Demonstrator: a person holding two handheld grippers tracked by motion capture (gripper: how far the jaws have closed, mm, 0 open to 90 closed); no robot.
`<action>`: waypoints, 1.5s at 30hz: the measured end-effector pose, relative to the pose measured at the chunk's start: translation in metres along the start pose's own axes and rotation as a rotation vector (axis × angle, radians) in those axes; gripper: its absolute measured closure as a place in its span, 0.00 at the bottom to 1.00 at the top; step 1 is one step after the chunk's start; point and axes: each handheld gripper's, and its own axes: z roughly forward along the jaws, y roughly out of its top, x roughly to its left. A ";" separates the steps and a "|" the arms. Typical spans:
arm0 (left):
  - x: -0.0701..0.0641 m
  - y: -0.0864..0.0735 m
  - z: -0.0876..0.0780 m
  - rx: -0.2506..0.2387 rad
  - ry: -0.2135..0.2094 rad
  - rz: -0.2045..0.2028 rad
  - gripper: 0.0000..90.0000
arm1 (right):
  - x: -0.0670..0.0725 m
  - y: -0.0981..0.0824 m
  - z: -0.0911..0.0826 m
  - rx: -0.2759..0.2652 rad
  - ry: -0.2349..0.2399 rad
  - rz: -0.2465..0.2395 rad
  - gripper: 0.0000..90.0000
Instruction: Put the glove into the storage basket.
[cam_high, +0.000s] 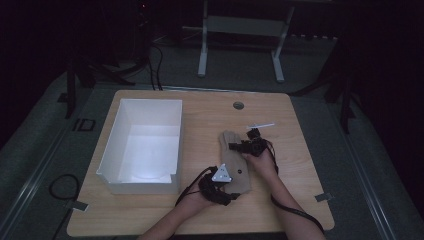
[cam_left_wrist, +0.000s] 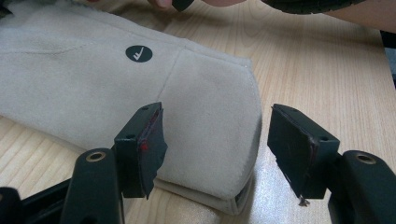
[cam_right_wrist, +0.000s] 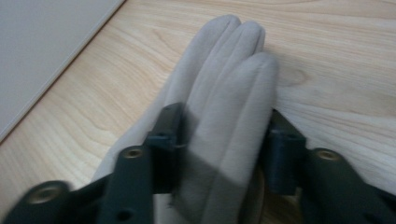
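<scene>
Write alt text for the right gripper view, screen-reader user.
A beige glove lies on a wooden table, its fingers pointing away, with the right gripper straddling it, one black jaw on each side of the fabric. A white box wall fills the upper left corner.

No readable words or numbers; the only sign is a white tick in a black round badge (cam_left_wrist: 138, 53) on the beige glove (cam_left_wrist: 93, 88).

Dim rm: grey floor (cam_high: 320, 150), maybe desk frame (cam_high: 240, 30) behind.
</scene>
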 end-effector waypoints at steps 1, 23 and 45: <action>0.000 0.000 0.000 0.003 0.002 0.007 0.41 | 0.002 0.000 -0.001 -0.003 -0.010 -0.015 0.68; -0.010 -0.004 0.003 0.046 0.141 0.199 0.68 | 0.023 -0.002 -0.001 -0.029 -0.141 -0.161 0.78; 0.018 0.009 -0.003 0.030 -0.081 -0.009 0.91 | 0.015 0.000 -0.015 -0.063 -0.049 -0.076 0.89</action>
